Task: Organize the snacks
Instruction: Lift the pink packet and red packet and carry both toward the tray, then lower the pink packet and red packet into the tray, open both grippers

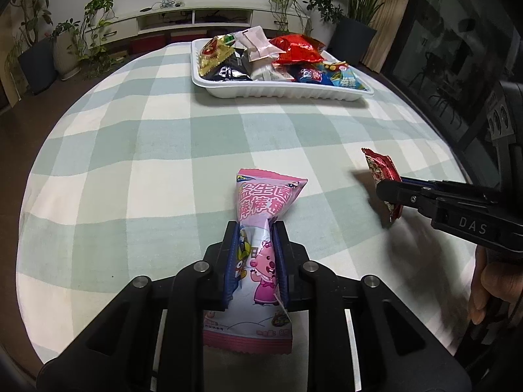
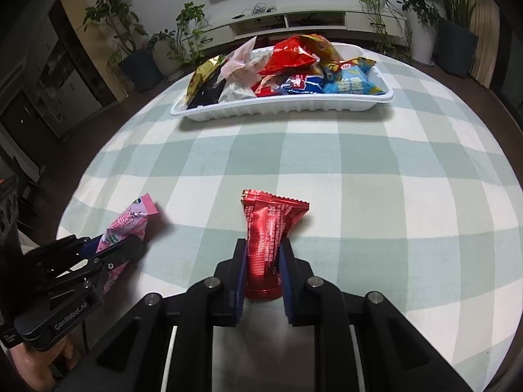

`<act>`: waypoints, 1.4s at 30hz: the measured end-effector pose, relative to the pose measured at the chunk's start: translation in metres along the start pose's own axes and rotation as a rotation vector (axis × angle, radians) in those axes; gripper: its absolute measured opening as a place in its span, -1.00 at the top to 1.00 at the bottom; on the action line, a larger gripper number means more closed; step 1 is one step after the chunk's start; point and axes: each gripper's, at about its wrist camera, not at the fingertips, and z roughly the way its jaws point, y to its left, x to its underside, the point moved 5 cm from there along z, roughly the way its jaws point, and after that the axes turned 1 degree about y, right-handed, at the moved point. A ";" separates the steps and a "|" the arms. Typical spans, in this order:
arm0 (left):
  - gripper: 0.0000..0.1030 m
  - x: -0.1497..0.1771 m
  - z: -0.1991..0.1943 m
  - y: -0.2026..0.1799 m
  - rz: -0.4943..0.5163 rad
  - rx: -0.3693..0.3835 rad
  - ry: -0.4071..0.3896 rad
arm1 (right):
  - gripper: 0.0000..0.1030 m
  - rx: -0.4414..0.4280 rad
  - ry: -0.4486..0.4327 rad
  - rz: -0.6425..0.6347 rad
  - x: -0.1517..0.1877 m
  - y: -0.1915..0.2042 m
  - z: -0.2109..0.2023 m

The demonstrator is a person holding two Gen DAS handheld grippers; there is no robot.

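Observation:
My left gripper is shut on a pink snack packet with cartoon figures, held over the checked tablecloth. My right gripper is shut on a red foil snack packet. In the left wrist view the right gripper shows at the right with the red packet. In the right wrist view the left gripper shows at the lower left with the pink packet. A white tray heaped with several snack packets sits at the far side of the table; it also shows in the right wrist view.
The table has a green and white checked cloth. Behind it are potted plants, a low white TV cabinet and dark glass doors at the right. A hand holds the right gripper.

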 end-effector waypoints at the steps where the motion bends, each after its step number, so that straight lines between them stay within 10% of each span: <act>1: 0.63 -0.001 -0.002 -0.001 -0.003 0.007 -0.005 | 0.61 -0.014 -0.008 0.012 0.000 -0.002 -0.004; 12: 0.63 -0.041 -0.024 -0.001 -0.087 0.148 -0.061 | 0.61 -0.093 -0.086 0.122 -0.018 -0.038 -0.041; 25: 0.63 -0.172 -0.024 0.009 -0.083 0.168 -0.135 | 0.61 -0.025 -0.222 0.093 -0.119 -0.088 -0.086; 42: 0.63 -0.260 0.096 -0.020 -0.064 0.168 -0.045 | 0.61 -0.026 -0.076 0.044 -0.212 -0.073 0.017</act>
